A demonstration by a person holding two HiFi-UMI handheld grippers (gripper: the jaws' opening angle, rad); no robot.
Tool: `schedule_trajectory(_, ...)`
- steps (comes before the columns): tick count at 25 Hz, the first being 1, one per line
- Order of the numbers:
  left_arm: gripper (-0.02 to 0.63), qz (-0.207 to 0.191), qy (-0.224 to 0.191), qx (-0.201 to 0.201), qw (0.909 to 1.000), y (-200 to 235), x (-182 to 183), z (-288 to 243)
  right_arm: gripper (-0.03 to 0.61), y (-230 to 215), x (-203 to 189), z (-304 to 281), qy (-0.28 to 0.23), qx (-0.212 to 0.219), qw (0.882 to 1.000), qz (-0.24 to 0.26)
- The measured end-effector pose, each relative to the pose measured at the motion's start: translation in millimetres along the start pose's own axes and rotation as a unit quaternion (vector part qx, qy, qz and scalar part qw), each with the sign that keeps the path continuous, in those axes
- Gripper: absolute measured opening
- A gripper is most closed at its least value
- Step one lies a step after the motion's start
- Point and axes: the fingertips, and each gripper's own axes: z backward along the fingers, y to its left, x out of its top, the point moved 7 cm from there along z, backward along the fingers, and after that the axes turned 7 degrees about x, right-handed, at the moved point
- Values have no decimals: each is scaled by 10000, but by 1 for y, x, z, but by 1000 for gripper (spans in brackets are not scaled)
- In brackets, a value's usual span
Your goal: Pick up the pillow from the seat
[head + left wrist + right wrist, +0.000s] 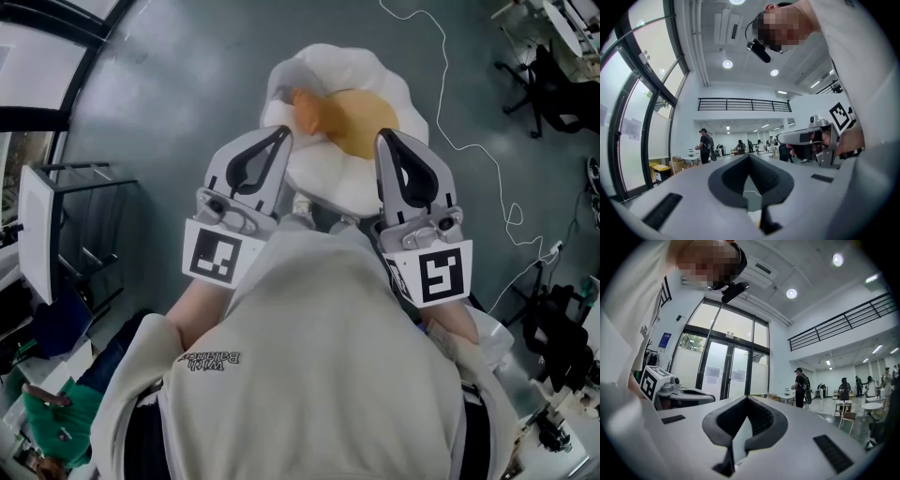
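pillow handling is judged first. it looks light, soft and puffy, so it should dent and sag under pressure and could slide off smooth plastic. a hold is best taken on both flanks at once, squeezed inward, or on a pinch of the lobed rim.

at the left, the left gripper is seen clenched, its jaws meeting tip to tip with nothing pinched between the pads. in the left gripper view only a pale and yellow patch is glimpsed through the hollow behind the tips. its shell is made of hard pale grey plastic, the jaws are lined with a dark ribbed rubbery layer, and a marker cube in black and white is carried at its rear.

just to the right of that gripper, the pillow is found between the two front ends, below them and reaching past the tips. it is shaped like a fried egg, with a white quilted border in rounded lobes and a yellow centre. contact with either gripper's side seems likely but cannot be confirmed. the seat is not seen, so it cannot be told whether the pillow rests on it.

at the right, the right gripper is likewise shut tight on nothing, and is built of the same plastic and rubber.
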Motion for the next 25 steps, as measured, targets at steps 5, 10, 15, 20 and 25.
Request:
schedule_trajectory(5,9,-16,-34,103,9999,-7,5,-6,9,-9,-1,3,17,121,9999,0)
schedule_trajectory(10,9,-69,14,220,9997,-8,4,-10,9,-17,-4,0,109,199,9997,2)
schedule_trajectory(15,9,-63,152,427,9990,7,-15,-21,11,-29,-26,-34,470,351,9983,-10)
schedule_trajectory(20,9,41,249,651,9976,33,-41,-39,122,-40,-62,-86,983,629,9929,-235)
schedule_trajectory(25,9,-1,328,799,9963,57,-83,-59,180,-44,-113,-134,1433,661,9873,-210)
